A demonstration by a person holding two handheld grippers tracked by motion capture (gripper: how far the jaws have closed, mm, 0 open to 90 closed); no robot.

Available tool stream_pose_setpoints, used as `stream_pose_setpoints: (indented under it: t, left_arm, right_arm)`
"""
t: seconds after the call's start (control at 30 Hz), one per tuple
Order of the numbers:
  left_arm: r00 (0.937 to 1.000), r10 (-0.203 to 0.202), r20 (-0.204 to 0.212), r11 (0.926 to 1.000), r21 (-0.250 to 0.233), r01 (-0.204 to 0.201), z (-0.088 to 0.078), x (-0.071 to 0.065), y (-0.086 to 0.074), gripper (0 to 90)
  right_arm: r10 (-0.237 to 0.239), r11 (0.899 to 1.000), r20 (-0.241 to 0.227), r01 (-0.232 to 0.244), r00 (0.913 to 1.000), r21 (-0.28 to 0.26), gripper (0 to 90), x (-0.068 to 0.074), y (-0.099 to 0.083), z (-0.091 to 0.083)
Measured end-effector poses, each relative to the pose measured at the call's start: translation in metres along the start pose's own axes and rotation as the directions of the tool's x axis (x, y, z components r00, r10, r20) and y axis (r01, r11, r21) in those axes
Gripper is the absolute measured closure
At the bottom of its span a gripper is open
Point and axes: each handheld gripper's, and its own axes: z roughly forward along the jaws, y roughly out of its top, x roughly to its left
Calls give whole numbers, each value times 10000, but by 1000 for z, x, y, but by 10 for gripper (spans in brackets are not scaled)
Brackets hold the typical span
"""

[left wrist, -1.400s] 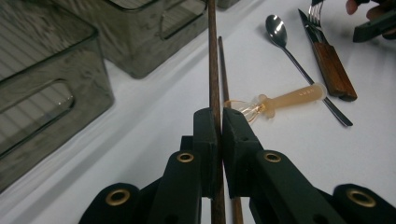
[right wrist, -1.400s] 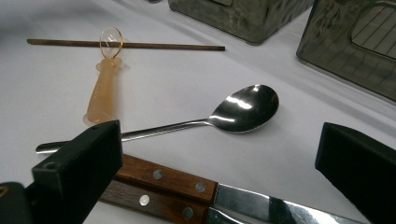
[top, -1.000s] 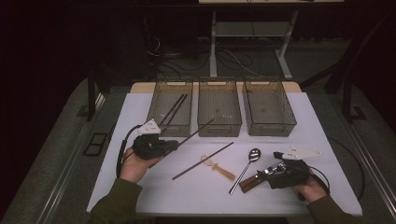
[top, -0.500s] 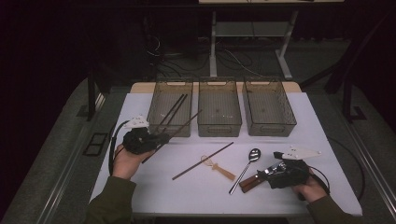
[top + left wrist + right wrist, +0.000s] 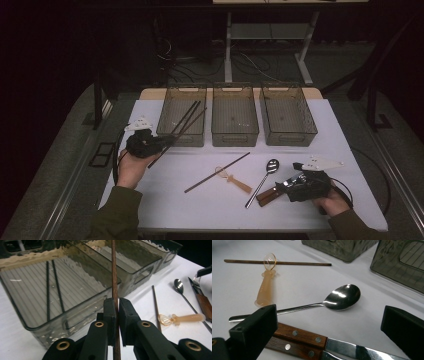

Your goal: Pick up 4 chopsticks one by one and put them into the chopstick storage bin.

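Since a second ago my left gripper (image 5: 167,141) has carried its thin brown chopstick (image 5: 114,277) to the ribbed, smoky plastic bin (image 5: 32,325) — black jaws pinching the stick. My right gripper (image 5: 332,327) sits spread over two wood-handled knives (image 5: 299,336).

A reddish-brown chopstick (image 5: 114,277) sits between black jaws, over a smoky grey bin (image 5: 37,322) with a ribbed floor and two black chopsticks (image 5: 52,287). On the white table (image 5: 237,282), at two o'clock from the wood-handled knives (image 5: 299,336), lies a silver spoon (image 5: 342,297); the small scoop (image 5: 265,290) looks translucent amber, perhaps peach.
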Motion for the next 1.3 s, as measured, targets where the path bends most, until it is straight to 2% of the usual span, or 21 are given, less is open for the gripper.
stream_pose_setpoints:
  t: [0.3, 0.8, 1.1, 1.3]
  left_arm:
    - [9996, -157, -225, 9997, -183, 153, 8, 8, 8, 843]
    - [9958, -518, -750, 9971, -601, 473, 23, 29, 38, 843]
    - [9880, -1064, -1123, 9912, -904, 965, 36, 43, 47, 842]
    - [9854, -1132, -1269, 9907, -892, 1023, 50, 51, 57, 842]
  right_arm:
    - [63, 10000, 51, -63, 10000, 0, 8, 0, 0, 0]
    - [120, 9999, 46, -120, 9999, -61, 8, -1, 0, -1]
    - [194, 9997, 31, -194, 9998, -112, 8, -2, 0, -1]
    - [279, 9995, 43, -278, 9996, -133, 8, -2, -1, -3]
